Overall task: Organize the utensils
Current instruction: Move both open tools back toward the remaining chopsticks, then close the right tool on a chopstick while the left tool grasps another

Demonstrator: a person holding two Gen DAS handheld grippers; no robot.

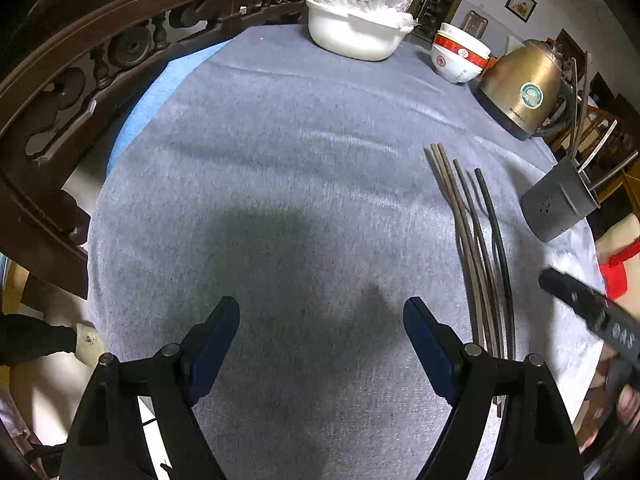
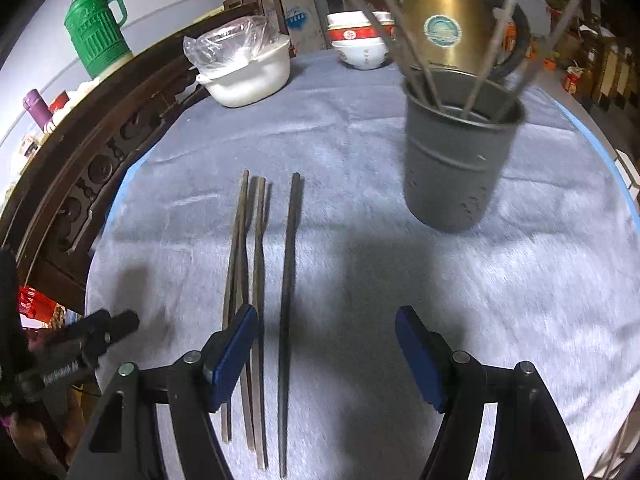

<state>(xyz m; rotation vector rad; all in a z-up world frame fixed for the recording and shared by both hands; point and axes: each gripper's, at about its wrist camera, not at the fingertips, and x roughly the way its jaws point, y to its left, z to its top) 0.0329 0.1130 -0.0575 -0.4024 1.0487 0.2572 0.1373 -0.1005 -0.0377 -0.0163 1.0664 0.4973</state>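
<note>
Right hand-held gripper (image 2: 326,354), blue-padded, gapes above slim, seemingly wooden chopsticks (image 2: 258,300).

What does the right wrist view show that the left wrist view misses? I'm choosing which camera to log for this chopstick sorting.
Only the right wrist view shows the green jug on the sideboard and the inside of the grey holder with chopsticks standing in it. Only the left wrist view shows the open left gripper over bare cloth. Both show the loose chopsticks on the grey tablecloth, the brass kettle, the red-and-white bowls and the white pot. The right gripper is open too.
</note>
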